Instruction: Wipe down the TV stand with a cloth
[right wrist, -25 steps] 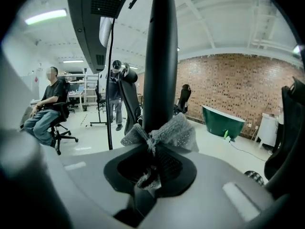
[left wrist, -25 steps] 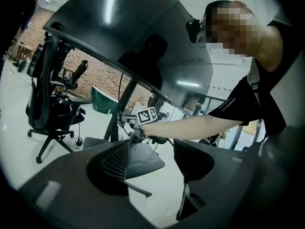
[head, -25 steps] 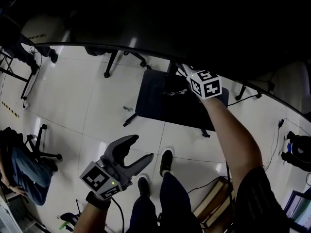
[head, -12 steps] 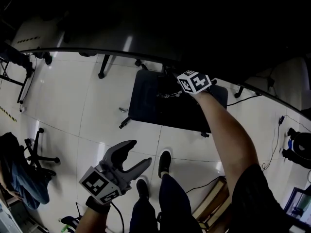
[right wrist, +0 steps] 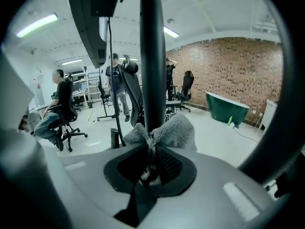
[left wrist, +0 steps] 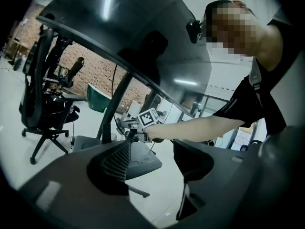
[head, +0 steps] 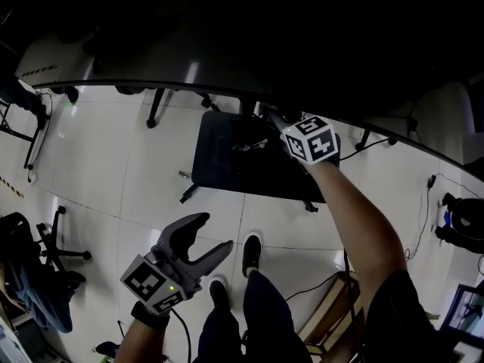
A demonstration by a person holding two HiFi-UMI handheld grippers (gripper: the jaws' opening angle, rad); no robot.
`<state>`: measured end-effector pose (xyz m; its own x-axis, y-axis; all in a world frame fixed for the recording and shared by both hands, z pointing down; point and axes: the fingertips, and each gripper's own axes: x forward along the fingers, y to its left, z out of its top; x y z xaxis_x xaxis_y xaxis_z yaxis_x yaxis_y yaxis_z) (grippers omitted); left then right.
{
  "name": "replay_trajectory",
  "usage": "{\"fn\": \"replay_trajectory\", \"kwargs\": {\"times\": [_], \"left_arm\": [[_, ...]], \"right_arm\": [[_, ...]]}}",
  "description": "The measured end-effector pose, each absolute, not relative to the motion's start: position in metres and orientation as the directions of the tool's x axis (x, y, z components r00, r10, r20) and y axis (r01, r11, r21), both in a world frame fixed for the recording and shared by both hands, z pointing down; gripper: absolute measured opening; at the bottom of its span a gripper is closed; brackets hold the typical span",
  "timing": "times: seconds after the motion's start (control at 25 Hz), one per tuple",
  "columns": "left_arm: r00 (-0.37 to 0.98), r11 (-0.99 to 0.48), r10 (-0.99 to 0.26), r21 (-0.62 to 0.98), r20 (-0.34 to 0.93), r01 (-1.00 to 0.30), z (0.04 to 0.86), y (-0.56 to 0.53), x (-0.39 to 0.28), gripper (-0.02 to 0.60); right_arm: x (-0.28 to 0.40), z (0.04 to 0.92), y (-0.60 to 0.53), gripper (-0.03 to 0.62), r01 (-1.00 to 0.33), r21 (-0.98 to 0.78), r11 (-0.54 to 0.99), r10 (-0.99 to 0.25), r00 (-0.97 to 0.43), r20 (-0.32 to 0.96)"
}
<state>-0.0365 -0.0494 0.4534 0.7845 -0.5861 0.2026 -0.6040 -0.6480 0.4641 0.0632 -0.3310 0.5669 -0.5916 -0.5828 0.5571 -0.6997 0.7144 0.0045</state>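
The TV stand has a dark flat base (head: 223, 161) on the white floor and a black pole (right wrist: 152, 56) rising to the big curved screen (left wrist: 133, 42). My right gripper (right wrist: 151, 144) is shut on a grey fluffy cloth (right wrist: 167, 130), and the cloth presses against the pole. In the head view the right gripper (head: 272, 119) reaches over the base just under the screen's edge, its marker cube (head: 311, 138) showing. My left gripper (head: 215, 233) hangs low by the person's legs, open and empty. The left gripper (left wrist: 157, 175) looks toward the stand from the side.
Office chairs stand at the left (head: 64, 237) and beside the stand (left wrist: 40, 94). A cable (head: 325, 282) runs over the floor near the person's shoes (head: 252, 252). Several people (right wrist: 114, 80) and a green tub (right wrist: 226, 106) are farther off in the room.
The right gripper has shifted slightly sideways and down along the pole with the cloth in it. The left gripper stays low and open.
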Motion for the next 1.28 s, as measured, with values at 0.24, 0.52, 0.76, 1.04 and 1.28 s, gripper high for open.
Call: {"fn": "replay_trajectory", "kwargs": {"times": [0.24, 0.52, 0.76, 1.04, 1.28], "left_arm": [[0.827, -0.697, -0.532, 0.461, 0.181, -0.549, 0.438, -0.023, -0.018, 0.307], [0.848, -0.719, -0.494, 0.458, 0.191, -0.522, 0.430, -0.004, -0.012, 0.307], [0.848, -0.716, -0.492, 0.462, 0.196, -0.523, 0.433, -0.010, -0.006, 0.307], [0.850, -0.714, -0.488, 0.470, 0.196, -0.519, 0.443, -0.021, 0.004, 0.307], [0.854, -0.709, -0.482, 0.487, 0.195, -0.511, 0.452, -0.031, 0.010, 0.307]], "right_arm": [[0.136, 0.519, -0.296, 0.043, -0.812, 0.065, 0.579, -0.726, -0.478, 0.494], [0.203, 0.469, -0.305, 0.043, -0.898, 0.068, 0.435, -0.831, -0.371, 0.415], [0.243, 0.448, -0.329, 0.043, -0.954, 0.059, 0.294, -0.904, -0.258, 0.340], [0.251, 0.451, -0.341, 0.041, -0.961, 0.092, 0.259, -0.924, -0.219, 0.315], [0.252, 0.485, -0.343, 0.040, -0.963, 0.080, 0.258, -0.907, -0.213, 0.364]]}}
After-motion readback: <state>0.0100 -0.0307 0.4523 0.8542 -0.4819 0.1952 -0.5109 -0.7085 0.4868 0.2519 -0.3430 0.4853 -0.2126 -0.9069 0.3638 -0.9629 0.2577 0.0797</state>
